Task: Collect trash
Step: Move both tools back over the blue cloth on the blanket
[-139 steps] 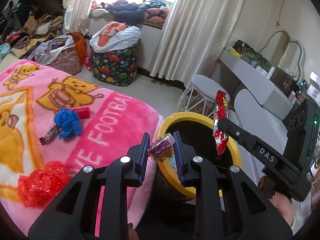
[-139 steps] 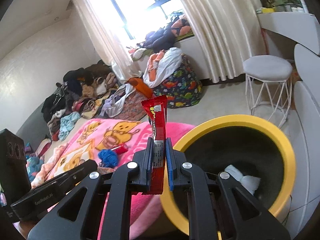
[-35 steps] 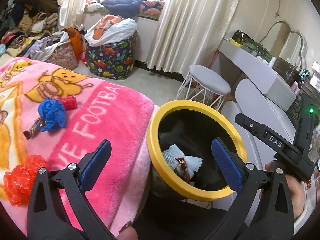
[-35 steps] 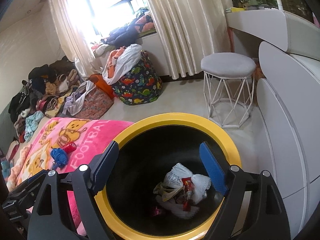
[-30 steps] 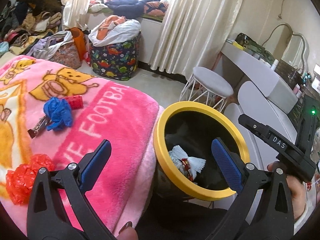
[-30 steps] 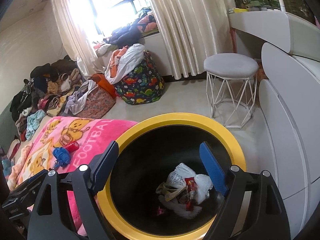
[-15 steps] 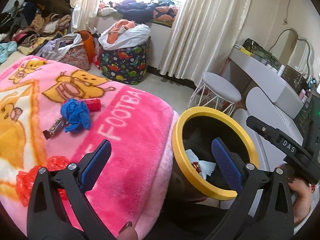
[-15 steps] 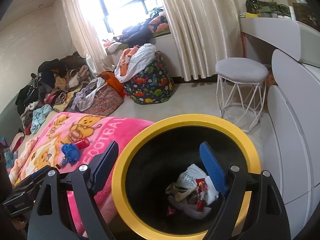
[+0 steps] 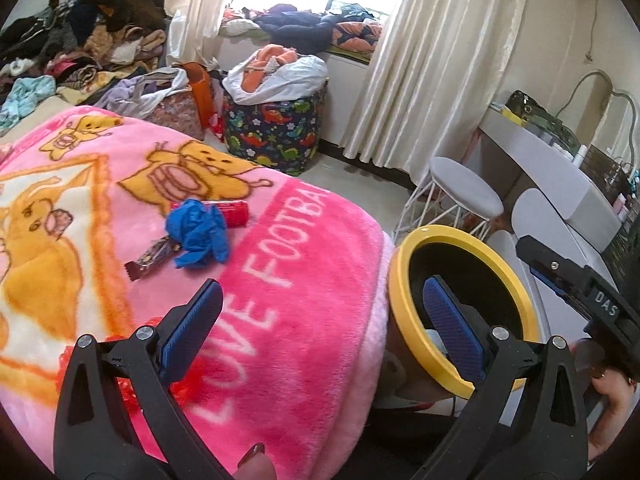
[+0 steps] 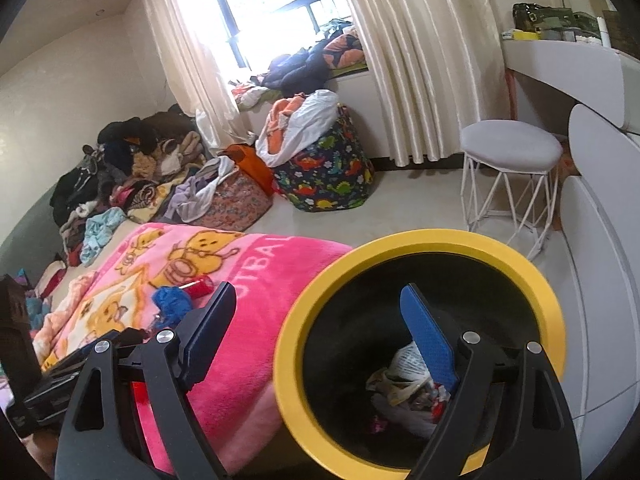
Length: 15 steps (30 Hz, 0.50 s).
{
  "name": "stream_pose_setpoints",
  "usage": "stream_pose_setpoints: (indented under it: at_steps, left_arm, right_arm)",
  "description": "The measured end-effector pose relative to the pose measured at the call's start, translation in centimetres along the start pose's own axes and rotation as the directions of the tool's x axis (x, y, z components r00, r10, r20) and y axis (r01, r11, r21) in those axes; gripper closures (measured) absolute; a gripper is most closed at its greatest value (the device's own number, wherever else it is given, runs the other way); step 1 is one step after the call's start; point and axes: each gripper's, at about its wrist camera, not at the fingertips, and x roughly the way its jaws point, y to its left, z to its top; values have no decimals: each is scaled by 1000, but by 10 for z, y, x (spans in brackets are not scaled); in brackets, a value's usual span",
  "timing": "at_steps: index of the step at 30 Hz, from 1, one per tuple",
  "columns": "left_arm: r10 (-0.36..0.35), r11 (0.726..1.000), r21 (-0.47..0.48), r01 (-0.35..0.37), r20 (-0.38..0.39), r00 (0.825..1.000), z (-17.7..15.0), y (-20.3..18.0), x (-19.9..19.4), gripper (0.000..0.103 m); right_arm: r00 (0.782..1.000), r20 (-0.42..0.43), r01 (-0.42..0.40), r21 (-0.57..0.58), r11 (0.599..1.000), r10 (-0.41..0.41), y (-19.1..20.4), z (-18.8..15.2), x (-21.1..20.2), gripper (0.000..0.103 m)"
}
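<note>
A pink blanket (image 9: 304, 280) with yellow cartoon bears covers the bed, and the yellow-rimmed bin (image 10: 420, 240) stands just beside its edge, with crumpled wrappers and white paper (image 10: 404, 384) lying at the bottom. Behind them are a dinosaur-print laundry basket (image 9: 276, 136) stuffed with clothes and a white stool (image 10: 510, 152) near the curtains. The left tongs (image 9: 320, 324) hang over the blanket's edge with both jaws spread wide and nothing between them. The right tongs (image 10: 320, 332) sit above the bin's near rim, jaws likewise wide apart and empty. On the blanket, well apart from the bin, lies the remaining trash: a crumpled blue bag (image 9: 198, 232), touching a red wrapper (image 9: 234, 212) behind it and a dark candy wrapper (image 9: 150, 258) in front, plus a crumpled red bag (image 9: 188, 376) partly hidden behind the left tongs.
</note>
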Motion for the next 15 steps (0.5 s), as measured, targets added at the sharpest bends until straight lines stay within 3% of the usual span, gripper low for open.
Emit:
stream_pose_setpoints:
  at_steps: [15]
  left_arm:
    - [116, 989, -90, -114, 16, 993, 1, 70, -12, 11]
  right_arm:
    - [989, -90, -119, -52, 992, 114, 50, -9, 30, 21]
